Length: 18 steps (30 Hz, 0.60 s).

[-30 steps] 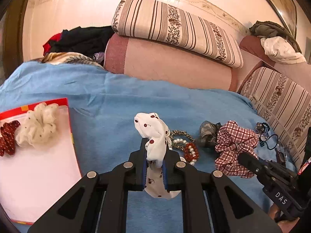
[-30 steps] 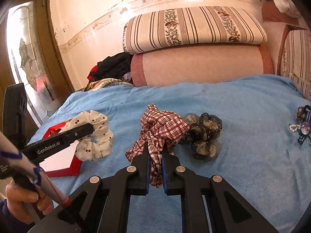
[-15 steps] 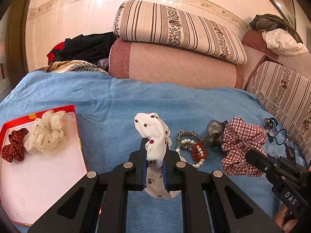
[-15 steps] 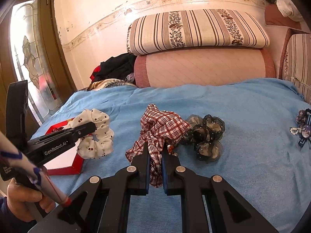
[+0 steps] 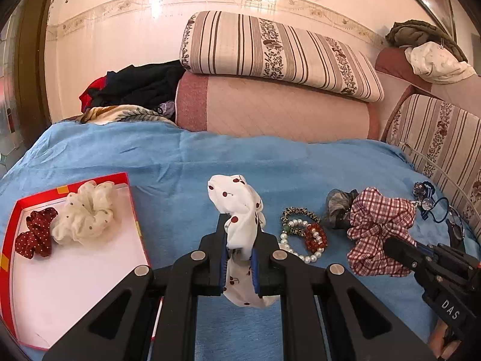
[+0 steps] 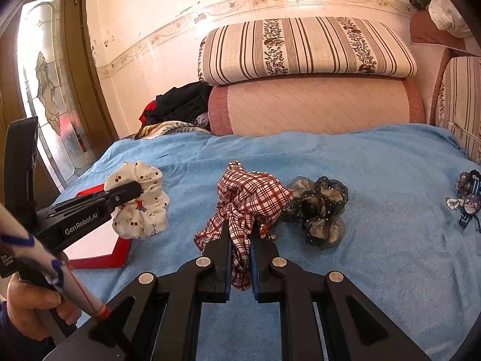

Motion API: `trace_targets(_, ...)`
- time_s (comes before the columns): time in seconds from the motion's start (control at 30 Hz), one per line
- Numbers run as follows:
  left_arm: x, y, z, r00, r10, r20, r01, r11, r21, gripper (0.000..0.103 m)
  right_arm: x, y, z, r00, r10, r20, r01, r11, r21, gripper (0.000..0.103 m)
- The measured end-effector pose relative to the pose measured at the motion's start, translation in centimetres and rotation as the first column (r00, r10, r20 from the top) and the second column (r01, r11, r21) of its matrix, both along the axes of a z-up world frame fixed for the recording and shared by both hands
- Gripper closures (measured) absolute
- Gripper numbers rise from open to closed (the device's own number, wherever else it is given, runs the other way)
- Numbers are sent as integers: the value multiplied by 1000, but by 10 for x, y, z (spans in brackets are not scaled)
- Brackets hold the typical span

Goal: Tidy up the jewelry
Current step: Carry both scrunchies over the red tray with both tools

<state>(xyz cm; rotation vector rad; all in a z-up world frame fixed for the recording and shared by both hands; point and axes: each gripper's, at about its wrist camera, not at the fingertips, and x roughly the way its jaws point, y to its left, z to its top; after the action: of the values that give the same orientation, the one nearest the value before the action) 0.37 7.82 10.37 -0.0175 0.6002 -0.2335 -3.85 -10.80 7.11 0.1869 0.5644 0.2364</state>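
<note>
A red-rimmed tray lies at the left on a blue blanket, holding a dark red dotted scrunchie and a cream scrunchie. Beside it, the left gripper is clamped on a white cherry-print scrunchie, lifted off the blanket. Bead bracelets lie next. At right, the right gripper is clamped on a red plaid scrunchie, touching a dark sheer scrunchie.

1. The left gripper pinches a white cherry-print scrunchie above the blue blanket.
2. The red tray at left holds 2 scrunchies.
3. The right gripper grips a plaid scrunchie.
</note>
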Motion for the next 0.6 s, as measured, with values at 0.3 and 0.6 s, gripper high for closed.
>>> trace_targets(0.3, -7, 15, 10, 1000, 12, 28, -11, 1000, -21, 91, -9, 21, 11, 1000, -12, -2, 12, 999, -53, 92)
trace_targets(0.6, -9, 61, 18, 995, 89, 34, -87, 993, -79, 91, -13, 67, 22, 1000, 20, -5, -20, 992, -125, 92)
